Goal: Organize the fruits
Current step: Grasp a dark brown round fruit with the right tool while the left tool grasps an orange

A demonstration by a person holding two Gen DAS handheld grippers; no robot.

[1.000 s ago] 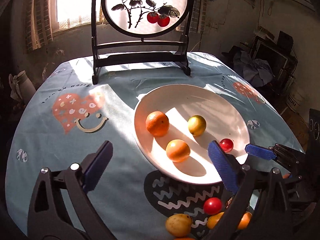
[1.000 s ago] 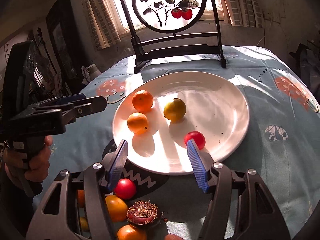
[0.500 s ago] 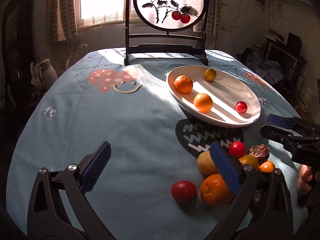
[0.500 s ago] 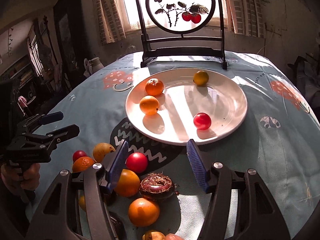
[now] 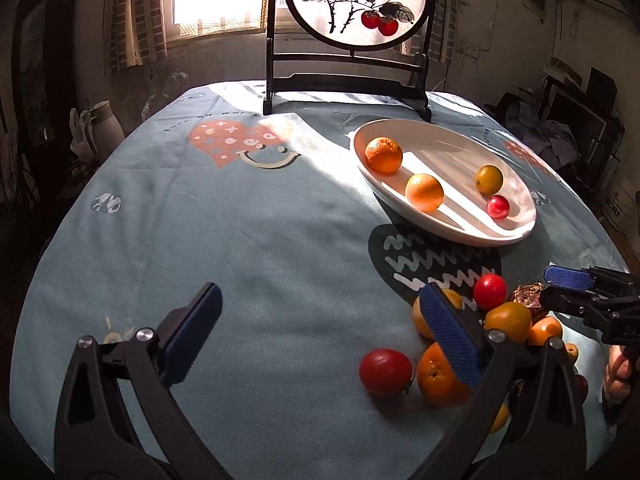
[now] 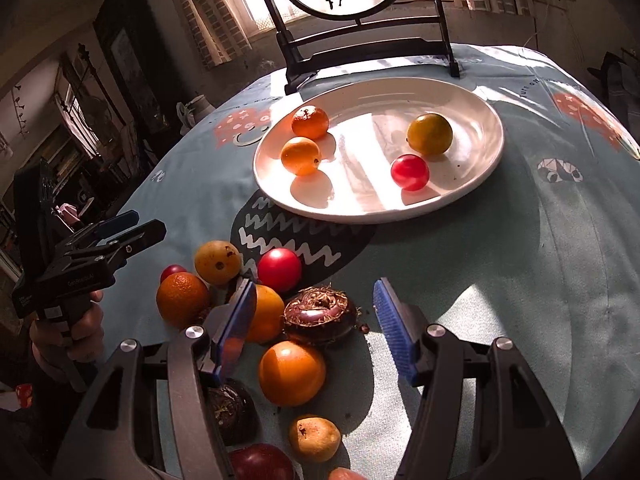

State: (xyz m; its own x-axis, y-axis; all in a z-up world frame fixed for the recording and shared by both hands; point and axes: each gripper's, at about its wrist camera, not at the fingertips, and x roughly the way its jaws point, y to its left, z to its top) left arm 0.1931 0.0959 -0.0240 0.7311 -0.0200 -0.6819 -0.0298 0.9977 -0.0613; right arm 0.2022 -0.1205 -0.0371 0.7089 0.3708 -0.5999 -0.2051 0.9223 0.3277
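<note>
A round table is covered by a blue cloth (image 5: pixel 248 240) with drawings on it. At its far edge a dark stand with a round painted screen (image 5: pixel 360 4) is set. A white plate (image 6: pixel 460 100) is laid on the far right part of the cloth, in front of the stand. Four fruits are seen on the plate: two orange ones, a yellow one and a small red one. A heap of loose fruits (image 6: pixel 260 308) is left near the front edge of the table, just in front of the plate.

The left gripper (image 5: pixel 320 336) is held over the near left part of the cloth, with its blue pads wide apart and nothing between them. The right gripper (image 6: pixel 316 320) is held over the heap, with its pads apart. A brown, hairy bulb (image 6: pixel 320 314) is seen in the gap, but it is not pressed by the pads.

Things could go wrong from here. The round fruits could be bumped by a pad and rolled off the front edge of the table. A soft red tomato (image 5: pixel 385 372) could be squashed if it is squeezed too hard. The two grippers could be knocked together, as both are near the heap.

Small words are printed on the cloth by the pink heart (image 5: pixel 236 144), but they cannot be read well. Painted signs are seen at the top of the screen. A small label on the black gripper body cannot be read.
</note>
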